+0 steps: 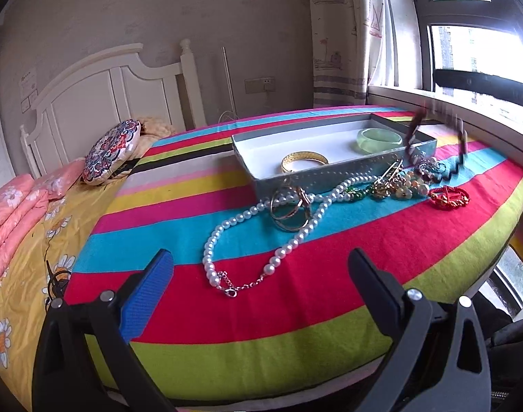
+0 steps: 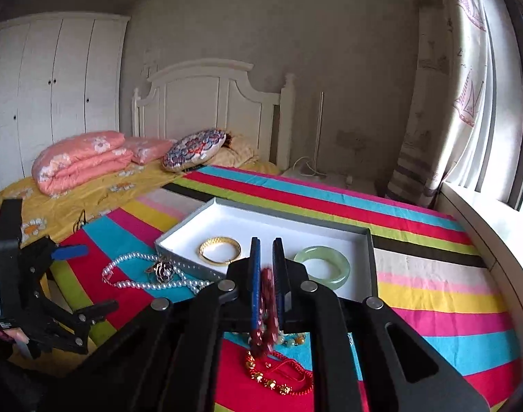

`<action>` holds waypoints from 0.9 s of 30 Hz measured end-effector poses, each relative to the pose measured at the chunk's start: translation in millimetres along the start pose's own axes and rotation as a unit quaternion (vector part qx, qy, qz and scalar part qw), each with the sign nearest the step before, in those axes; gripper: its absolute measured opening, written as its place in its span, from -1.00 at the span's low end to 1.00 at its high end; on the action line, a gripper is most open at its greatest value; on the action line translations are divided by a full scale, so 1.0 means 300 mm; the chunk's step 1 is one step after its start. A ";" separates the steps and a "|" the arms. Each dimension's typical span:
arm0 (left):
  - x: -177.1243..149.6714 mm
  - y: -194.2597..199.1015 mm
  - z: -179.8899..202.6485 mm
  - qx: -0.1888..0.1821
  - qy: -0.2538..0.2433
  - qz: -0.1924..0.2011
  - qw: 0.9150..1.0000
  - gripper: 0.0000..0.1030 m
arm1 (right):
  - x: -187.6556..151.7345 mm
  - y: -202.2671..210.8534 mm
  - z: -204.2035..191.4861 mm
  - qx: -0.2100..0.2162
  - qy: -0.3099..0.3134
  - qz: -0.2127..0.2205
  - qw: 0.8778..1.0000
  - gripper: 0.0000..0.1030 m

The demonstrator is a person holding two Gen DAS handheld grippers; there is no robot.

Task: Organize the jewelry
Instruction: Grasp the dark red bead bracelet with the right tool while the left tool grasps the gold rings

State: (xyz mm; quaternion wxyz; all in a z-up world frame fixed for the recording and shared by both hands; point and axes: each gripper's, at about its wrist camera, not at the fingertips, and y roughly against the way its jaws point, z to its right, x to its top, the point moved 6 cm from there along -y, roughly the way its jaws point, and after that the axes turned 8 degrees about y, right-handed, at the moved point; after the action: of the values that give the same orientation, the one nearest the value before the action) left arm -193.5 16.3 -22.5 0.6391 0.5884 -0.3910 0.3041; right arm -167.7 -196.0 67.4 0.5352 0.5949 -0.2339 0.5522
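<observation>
Above the near edge of the tray [image 2: 369,240], right gripper [image 2: 265,257] is clamped on a dark red bead strand [image 2: 266,295], presumably headed in beside the gold bangle [image 2: 220,250]. Left gripper [image 1: 258,271] hangs open near the pearl necklace [image 1: 261,237].

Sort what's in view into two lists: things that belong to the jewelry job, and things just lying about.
Job: box; gold bangle; jade bangle; pearl necklace; red knot bracelet; dark red bead string in the shut right gripper; open left gripper.

Lying about: round cushion; pink quilt; curtain.
</observation>
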 end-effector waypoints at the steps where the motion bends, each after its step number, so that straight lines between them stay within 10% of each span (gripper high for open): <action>1: 0.004 0.004 0.005 -0.002 0.000 0.002 1.000 0.96 | 0.016 0.018 0.015 -0.003 -0.006 0.010 1.000 -0.81; 8: 0.030 0.008 0.094 -0.036 -0.020 0.010 0.999 0.96 | -0.060 -0.053 0.047 0.022 0.014 -0.082 0.996 -0.74; 9: 0.028 0.000 0.104 -0.042 -0.020 0.005 0.999 0.96 | -0.097 -0.077 0.053 0.025 0.010 -0.106 0.994 -0.61; 11: 0.019 -0.011 0.120 -0.051 -0.022 -0.004 0.998 0.96 | -0.160 -0.101 0.079 0.026 -0.015 -0.134 0.991 0.31; 13: 0.002 -0.022 0.133 -0.049 -0.033 -0.011 0.998 0.96 | -0.206 -0.092 0.102 0.025 -0.036 -0.138 0.989 0.48; 19: -0.016 -0.052 0.146 -0.052 -0.034 -0.024 0.998 0.96 | -0.324 -0.116 0.172 0.016 -0.094 -0.188 0.978 -0.33; 27: -0.002 -0.046 0.125 -0.052 -0.023 -0.012 0.998 0.96 | -0.366 -0.185 0.155 -0.025 -0.059 -0.232 0.971 -0.42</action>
State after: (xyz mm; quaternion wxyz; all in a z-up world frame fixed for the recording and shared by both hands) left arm -187.3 -22.5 -30.0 0.6630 0.5662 -0.4138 0.2619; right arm -131.4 -254.5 -44.8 0.6486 0.6506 -0.1347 0.3712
